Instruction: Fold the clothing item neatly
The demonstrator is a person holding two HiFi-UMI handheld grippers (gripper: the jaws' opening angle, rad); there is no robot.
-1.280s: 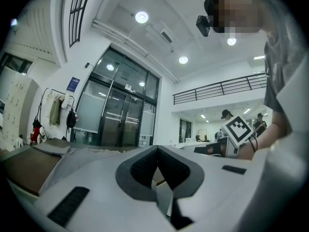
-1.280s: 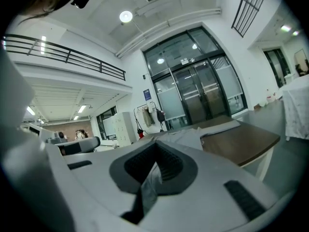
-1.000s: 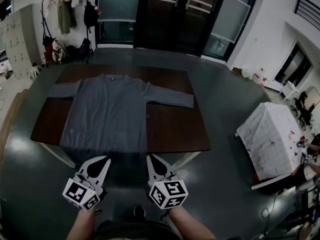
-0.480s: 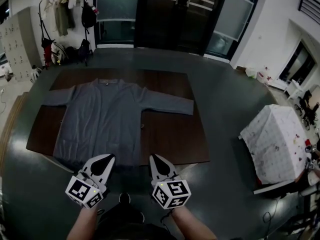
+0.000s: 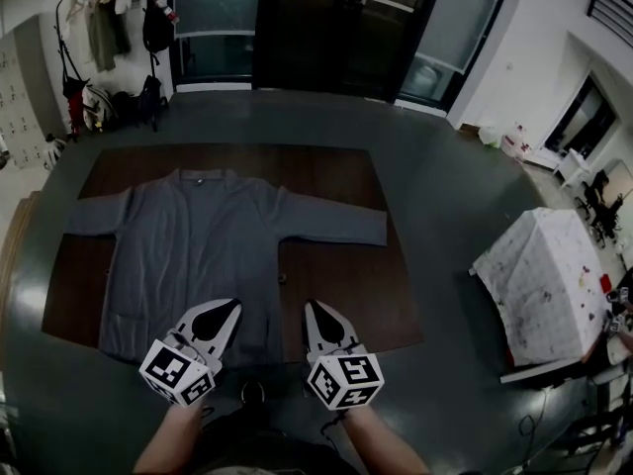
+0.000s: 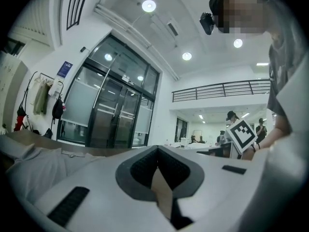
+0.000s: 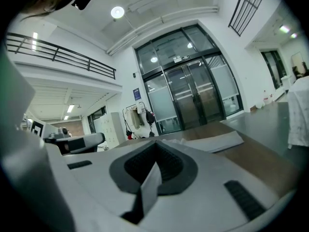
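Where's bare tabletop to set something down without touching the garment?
Largest free patch: the dark wooden table at picture right, between the grey long-sleeved garment, its outstretched sleeve above and the near edge. A narrow strip lies beyond the collar. The left half is mostly cloth.

There is one grey long-sleeved garment (image 5: 198,255), its two sleeves spread out, lying on one brown table (image 5: 336,285). Two grippers show at the bottom of the head view — one left gripper (image 5: 226,310) and one right gripper (image 5: 318,310) — and each carries one marker cube, so two cubes in all. Farther off stand one table under a white spotted cloth (image 5: 539,285), one bank of pale lockers (image 5: 20,97) and one coat rack (image 5: 94,28) with several hanging items, too small and dark to count exactly.
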